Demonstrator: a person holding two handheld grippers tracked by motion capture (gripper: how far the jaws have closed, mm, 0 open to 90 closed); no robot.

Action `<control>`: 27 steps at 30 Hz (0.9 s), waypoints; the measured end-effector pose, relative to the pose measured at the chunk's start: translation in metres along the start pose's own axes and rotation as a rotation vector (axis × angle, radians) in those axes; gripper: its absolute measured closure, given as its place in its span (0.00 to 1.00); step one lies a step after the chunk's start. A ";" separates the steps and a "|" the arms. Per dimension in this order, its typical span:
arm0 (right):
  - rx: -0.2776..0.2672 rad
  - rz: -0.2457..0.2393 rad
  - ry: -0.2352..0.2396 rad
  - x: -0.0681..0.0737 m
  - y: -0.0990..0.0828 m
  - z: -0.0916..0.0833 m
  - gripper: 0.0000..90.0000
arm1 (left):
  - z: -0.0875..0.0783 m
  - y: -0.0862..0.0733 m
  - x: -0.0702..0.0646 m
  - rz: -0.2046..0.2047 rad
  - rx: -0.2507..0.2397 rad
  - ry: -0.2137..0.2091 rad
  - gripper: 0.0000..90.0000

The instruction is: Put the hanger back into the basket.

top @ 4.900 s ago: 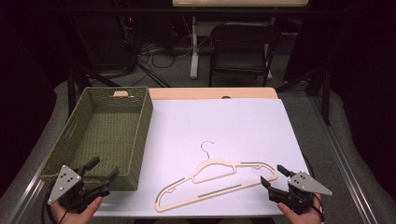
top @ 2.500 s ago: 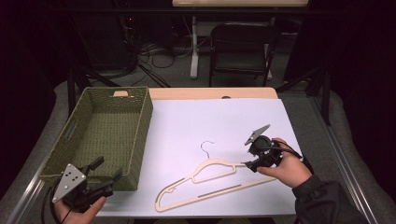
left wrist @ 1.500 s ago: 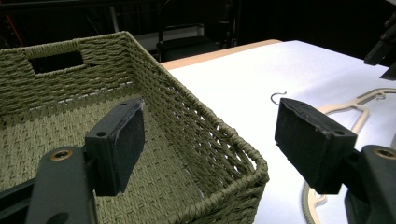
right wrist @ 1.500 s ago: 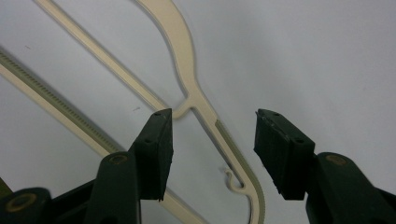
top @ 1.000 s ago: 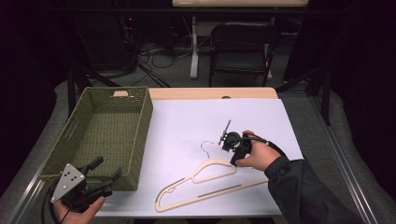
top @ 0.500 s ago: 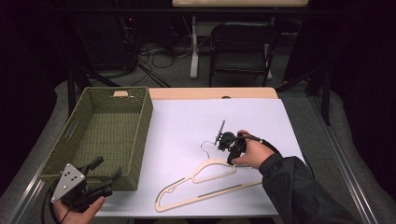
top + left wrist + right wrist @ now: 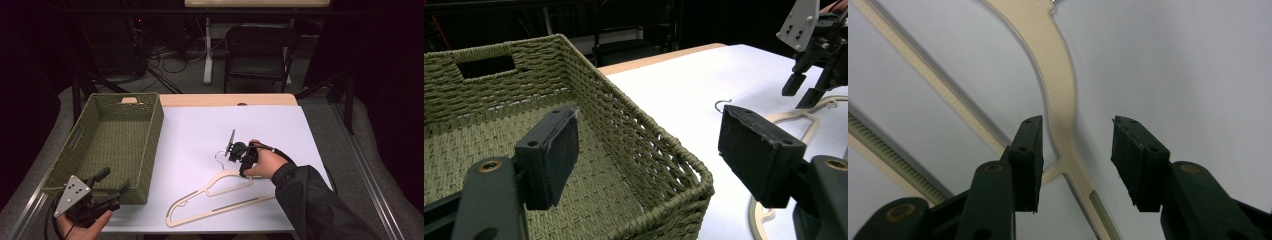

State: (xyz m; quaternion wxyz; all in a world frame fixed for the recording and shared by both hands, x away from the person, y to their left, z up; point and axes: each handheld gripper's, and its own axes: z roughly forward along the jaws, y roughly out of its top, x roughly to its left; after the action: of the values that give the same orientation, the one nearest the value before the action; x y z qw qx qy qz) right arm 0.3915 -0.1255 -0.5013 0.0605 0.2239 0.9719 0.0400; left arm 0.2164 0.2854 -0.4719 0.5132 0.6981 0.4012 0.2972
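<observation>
Dark room with chair [image 7: 260, 50] and floor cables behind; desk [image 7: 280, 125] covered in white. Woven green basket [image 7: 120, 145] at left, empty. Cream hanger [image 7: 220, 200] flat on white surface, well right of basket, metal hook [image 7: 219, 156] pointing away. Right gripper [image 7: 239, 152] poised just above hanger neck, fingers [image 7: 1029, 150] parted to either side of neck [image 7: 1060, 100], not pressing it. Left gripper [image 7: 95, 197] held at near corner of basket, fingers [image 7: 754, 150] wide apart, holding nothing. Judged stage: approach complete, grasp not yet made; closing on neck, lifting and probable transfer into basket all remaining.
</observation>
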 end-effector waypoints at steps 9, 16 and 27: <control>0.014 -0.015 0.007 0.003 0.004 0.006 0.63 | 0.000 0.000 0.000 0.000 -0.001 -0.002 0.27; 0.017 -0.021 0.013 0.004 0.007 0.011 0.64 | 0.000 0.000 0.000 -0.001 -0.001 -0.002 0.27; 0.020 -0.028 0.016 0.006 0.011 0.016 0.66 | -0.001 0.000 0.000 0.000 -0.002 -0.002 0.27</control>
State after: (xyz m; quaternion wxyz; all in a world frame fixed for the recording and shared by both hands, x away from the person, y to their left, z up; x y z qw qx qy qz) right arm 0.3929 -0.1119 -0.5171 0.0508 0.2107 0.9757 0.0311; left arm 0.2161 0.2861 -0.4716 0.5141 0.6980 0.4004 0.2968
